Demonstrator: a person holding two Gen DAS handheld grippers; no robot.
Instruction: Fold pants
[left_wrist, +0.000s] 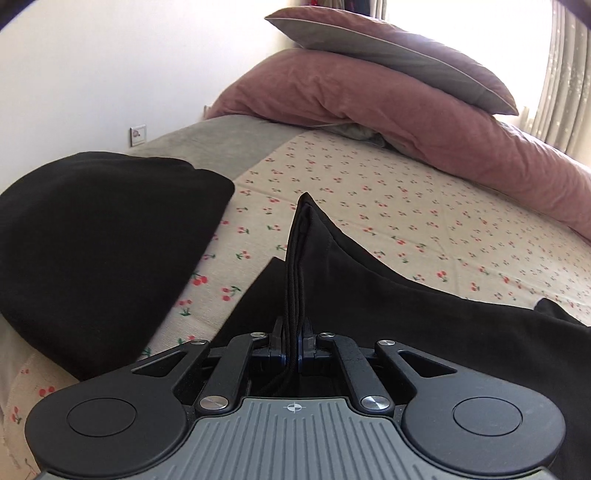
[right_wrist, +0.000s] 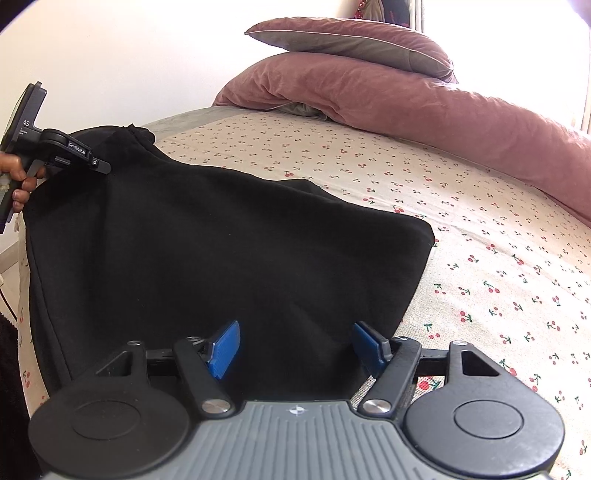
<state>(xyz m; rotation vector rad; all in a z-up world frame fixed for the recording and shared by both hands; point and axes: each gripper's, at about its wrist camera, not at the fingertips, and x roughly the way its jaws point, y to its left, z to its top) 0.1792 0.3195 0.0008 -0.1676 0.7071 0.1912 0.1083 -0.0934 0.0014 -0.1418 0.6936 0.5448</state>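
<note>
Where the left wrist view looks along its fingers, the left gripper (left_wrist: 294, 345) is clamped on a raised edge of the black pants (left_wrist: 369, 295), with drawstring cords between the jaws; that pinched ridge runs straight ahead toward the pink duvet (left_wrist: 388, 122).

Right wrist view: right gripper (right_wrist: 295, 345) jaws spread, nothing held, blue pads (right_wrist: 224, 347) over the pants (right_wrist: 221, 258), which lie on the cherry-print sheet (right_wrist: 480, 240), long axis slanting from near-right toward far-left, short of the duvet (right_wrist: 406, 103).

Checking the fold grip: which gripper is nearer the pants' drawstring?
Left. The left gripper is shut on the drawstring; the right gripper hangs open over another part of the pants.
</note>
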